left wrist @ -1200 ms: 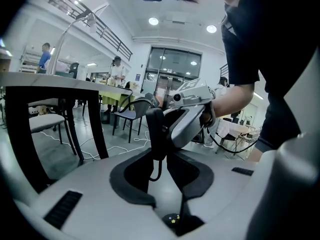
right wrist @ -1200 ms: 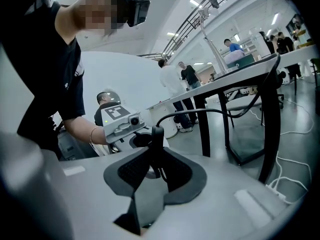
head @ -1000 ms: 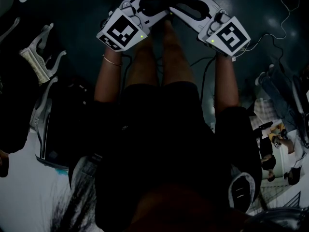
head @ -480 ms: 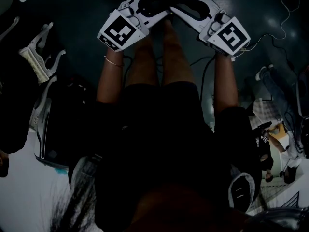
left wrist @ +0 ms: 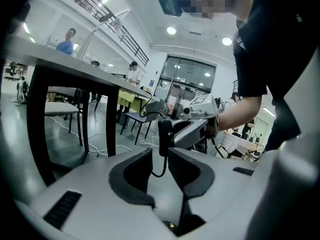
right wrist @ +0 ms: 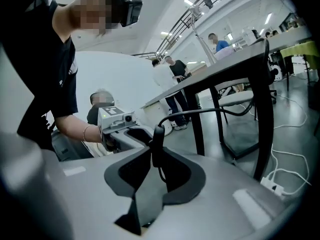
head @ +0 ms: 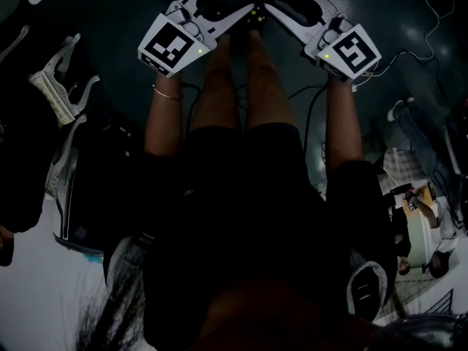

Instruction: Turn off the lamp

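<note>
Lamp [left wrist: 106, 26] is, as I read it, the thin bent arm on the far table [left wrist: 75, 68], well apart from both grippers. Whether it shines I cannot tell, because the ceiling lights are too strong. What I work on is its switch [right wrist: 156, 143], a small black body on a cord [right wrist: 210, 111] that comes from the table edge and hangs low between the two grippers.

The right gripper [right wrist: 155, 155] has the switch between its jaws. They have just been closing, and both pads now seem to press on its sides, so I count it as gripped. The left gripper [left wrist: 160, 153] comes from the opposite side. Its jaws stand apart with the switch at their tips, and a slit shows beside the left jaw, so I judge that it does not clamp.

The switch looks like hard, smooth plastic, light and not fragile. The cord is soft, so the switch will swing or turn away if I push from one side only. I would hold the body by its narrow sides and squeeze across the button.

The button face shows in no view, so I do not know which side carries it. The head view is dark, and there the switch is only a small spot between the tips. The lower cord is cut off behind the jaws.
</note>
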Action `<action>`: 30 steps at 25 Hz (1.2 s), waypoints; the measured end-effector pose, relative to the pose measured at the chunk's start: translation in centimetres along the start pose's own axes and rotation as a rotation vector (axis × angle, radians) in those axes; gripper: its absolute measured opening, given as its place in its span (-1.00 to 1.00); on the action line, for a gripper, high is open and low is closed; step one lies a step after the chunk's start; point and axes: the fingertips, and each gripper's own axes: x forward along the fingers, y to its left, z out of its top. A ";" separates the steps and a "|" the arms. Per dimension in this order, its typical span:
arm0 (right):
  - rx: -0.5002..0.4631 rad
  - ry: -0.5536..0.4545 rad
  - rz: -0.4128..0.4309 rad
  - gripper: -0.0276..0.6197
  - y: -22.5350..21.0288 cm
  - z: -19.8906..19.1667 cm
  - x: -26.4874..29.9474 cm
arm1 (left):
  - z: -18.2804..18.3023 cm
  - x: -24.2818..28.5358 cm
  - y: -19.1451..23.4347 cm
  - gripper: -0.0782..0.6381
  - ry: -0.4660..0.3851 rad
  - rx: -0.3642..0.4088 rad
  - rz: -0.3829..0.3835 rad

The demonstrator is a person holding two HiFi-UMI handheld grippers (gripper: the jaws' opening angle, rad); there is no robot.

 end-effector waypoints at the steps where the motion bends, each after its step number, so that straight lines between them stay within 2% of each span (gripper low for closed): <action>1: 0.004 0.007 -0.007 -0.71 -0.2 -0.3 0.0 | 0.3 -0.2 0.2 -0.53 -0.013 0.001 0.005; 5: 0.022 0.037 -0.016 -0.70 -0.9 -1.9 0.8 | 1.1 -0.5 0.4 -0.54 -0.038 0.004 -0.006; 8: 0.035 0.053 -0.021 -0.70 -1.1 -3.1 1.4 | 1.2 -0.6 0.3 -0.71 -0.039 0.011 0.003; 10: 0.045 0.053 -0.025 -0.70 -1.3 -3.8 1.4 | 1.0 -0.4 0.1 -0.76 -0.044 0.007 0.017; 17: 0.071 0.054 -0.044 -0.70 -2.4 -5.4 2.4 | 0.9 -0.4 0.0 -0.76 -0.045 0.010 0.016; 21: 0.103 0.035 -0.092 -0.70 -3.5 -6.1 3.1 | 1.2 -0.9 0.0 -0.76 -0.046 0.015 0.019; 30: 0.109 -0.023 -0.227 -0.69 -6.6 -7.4 3.4 | 0.5 -0.6 -0.1 -0.76 -0.053 -0.005 0.039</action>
